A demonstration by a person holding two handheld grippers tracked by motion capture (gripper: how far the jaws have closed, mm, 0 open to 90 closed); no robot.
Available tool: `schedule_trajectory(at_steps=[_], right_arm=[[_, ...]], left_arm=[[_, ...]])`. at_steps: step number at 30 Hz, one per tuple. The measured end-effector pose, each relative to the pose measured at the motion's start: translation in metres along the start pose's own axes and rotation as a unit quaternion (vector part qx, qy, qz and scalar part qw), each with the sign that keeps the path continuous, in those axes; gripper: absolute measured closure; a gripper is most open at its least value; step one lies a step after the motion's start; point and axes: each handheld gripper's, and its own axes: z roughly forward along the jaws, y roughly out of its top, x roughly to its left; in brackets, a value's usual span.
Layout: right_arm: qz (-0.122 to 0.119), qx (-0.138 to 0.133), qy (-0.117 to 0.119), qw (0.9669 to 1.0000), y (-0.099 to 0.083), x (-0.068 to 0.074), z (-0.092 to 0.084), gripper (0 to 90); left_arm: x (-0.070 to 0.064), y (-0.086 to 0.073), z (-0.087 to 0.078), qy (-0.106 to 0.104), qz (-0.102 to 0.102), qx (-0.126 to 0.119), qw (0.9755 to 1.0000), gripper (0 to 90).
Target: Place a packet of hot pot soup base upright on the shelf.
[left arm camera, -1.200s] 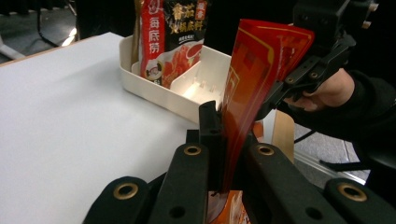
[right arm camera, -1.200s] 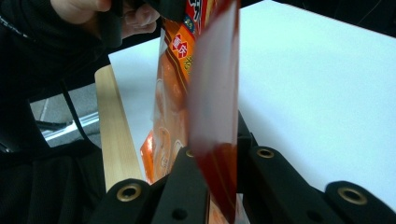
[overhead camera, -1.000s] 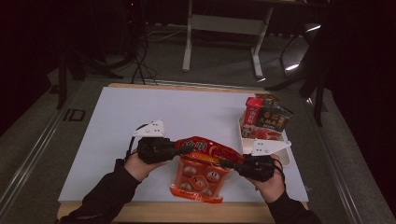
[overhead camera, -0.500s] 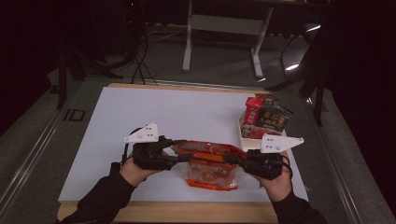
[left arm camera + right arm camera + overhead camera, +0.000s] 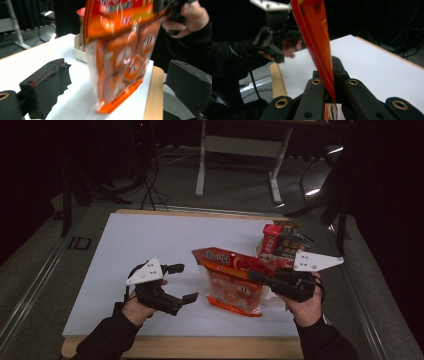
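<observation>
An orange and red snack bag (image 5: pixel 232 282) with a clear window hangs upright, its bottom edge touching or just above the white table. My right gripper (image 5: pixel 256 276) is shut on the bag's top right edge; in the right gripper view the red edge (image 5: pixel 317 37) is pinched between the jaws. My left gripper (image 5: pixel 182 283) stands open to the left of the bag, apart from it. Its jaws have just been opening and nothing is between them. In the left gripper view the bag (image 5: pixel 120 57) hangs a short way ahead of the wide-spread jaws.
A cream tray (image 5: pixel 260 254) holding several snack packs (image 5: pixel 280 245) stands at the table's right side, just behind the bag. The white table top (image 5: pixel 150 240) has a wooden front edge (image 5: pixel 200 347). A desk frame and cables are on the floor beyond.
The left gripper let go of the bag's left end, opened and drew back to the left. The right gripper rose, and the bag swung from lying flat to hanging upright.
</observation>
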Motion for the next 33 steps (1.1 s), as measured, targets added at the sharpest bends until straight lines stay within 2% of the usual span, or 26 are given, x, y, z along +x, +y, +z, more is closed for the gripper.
schedule_trajectory(at_steps=[1,4,8,9,13,19,25,26,28,33], right_arm=[[-0.002,-0.005,-0.004,1.0,0.005,-0.001,-0.004,90.0],[-0.004,-0.012,-0.013,0.9998,0.014,-0.004,-0.009,90.0],[-0.006,-0.018,-0.017,0.9997,0.018,-0.006,-0.013,90.0],[-0.012,-0.029,-0.029,0.9991,0.026,-0.008,-0.021,90.0],[-0.012,-0.041,-0.042,0.9982,0.032,-0.012,-0.031,90.0],[-0.015,-0.058,-0.08,0.995,0.045,-0.024,-0.057,90.0],[-0.008,-0.063,-0.102,0.9927,0.045,-0.035,-0.074,90.0],[-0.004,-0.063,-0.111,0.9918,0.042,-0.039,-0.079,90.0],[-0.002,-0.06,-0.12,0.9909,0.039,-0.043,-0.084,90.0],[0.012,-0.056,-0.131,0.9897,0.028,-0.053,-0.091,90.0]], left_arm=[[0.001,-0.005,-0.003,0.009,-0.001,-0.009,0.9999,3.6],[0.003,-0.01,-0.007,0.012,-0.008,-0.011,0.9998,3.7],[0.003,-0.016,-0.01,0.02,-0.005,-0.007,0.9998,3.7],[0.003,-0.022,-0.013,0.026,0.0,0.0,0.9997,3.7],[0.002,-0.034,-0.019,0.03,-0.004,0.007,0.9995,3.8],[0.003,-0.052,-0.03,0.036,-0.027,0.011,0.9989,3.7],[0.003,-0.063,-0.037,0.042,-0.033,0.013,0.9985,3.8],[0.004,-0.066,-0.04,0.041,-0.039,0.009,0.9984,3.7],[0.003,-0.068,-0.042,0.047,-0.034,0.008,0.9983,3.8],[0.002,-0.076,-0.044,0.053,-0.043,0.005,0.9977,3.7]])
